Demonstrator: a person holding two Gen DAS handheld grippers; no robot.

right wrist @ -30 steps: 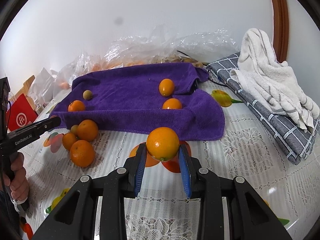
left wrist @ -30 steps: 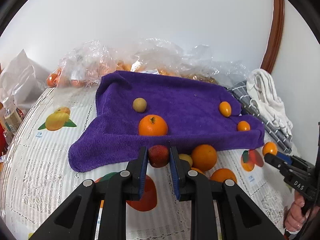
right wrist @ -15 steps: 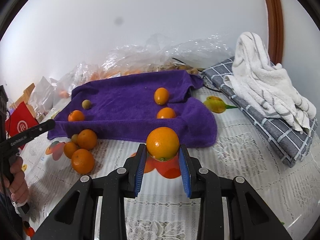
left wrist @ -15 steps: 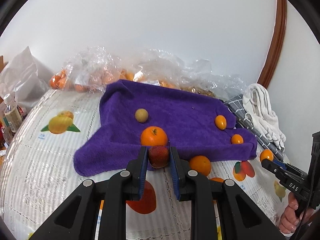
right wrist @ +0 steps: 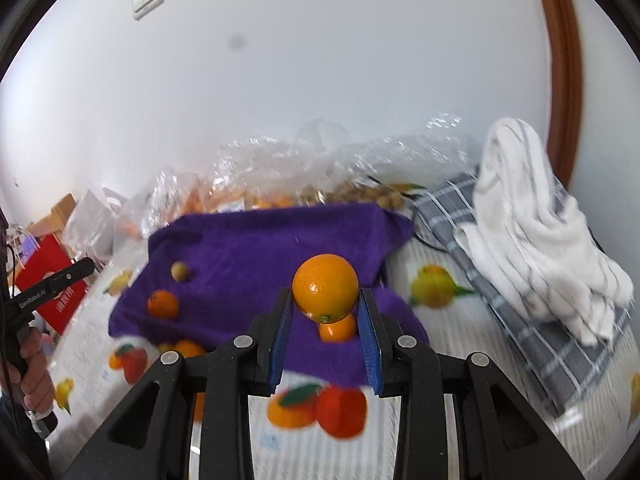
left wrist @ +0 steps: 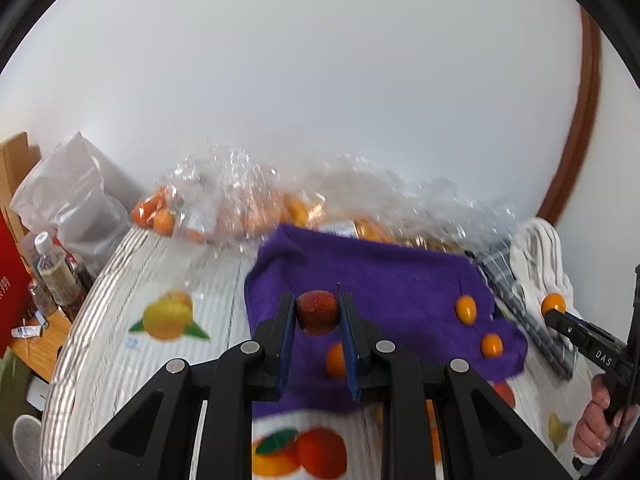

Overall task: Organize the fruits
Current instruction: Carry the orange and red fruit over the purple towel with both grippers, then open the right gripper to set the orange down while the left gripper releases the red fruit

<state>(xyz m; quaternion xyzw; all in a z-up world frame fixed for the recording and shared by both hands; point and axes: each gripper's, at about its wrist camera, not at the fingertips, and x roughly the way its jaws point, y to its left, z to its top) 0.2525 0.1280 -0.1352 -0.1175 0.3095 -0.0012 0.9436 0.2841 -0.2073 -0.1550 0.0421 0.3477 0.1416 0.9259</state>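
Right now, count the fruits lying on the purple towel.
4: a pale round fruit on the purple towel's left side, a tangerine just in front of it, and two kumquats near its right edge. Others may be hidden.

Left gripper [left wrist: 318, 314] and right gripper [right wrist: 325, 300] both clamped, angled downward

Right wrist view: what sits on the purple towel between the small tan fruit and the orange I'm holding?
Nothing: in the right wrist view, bare purple towel runs from the small tan fruit to the held orange.
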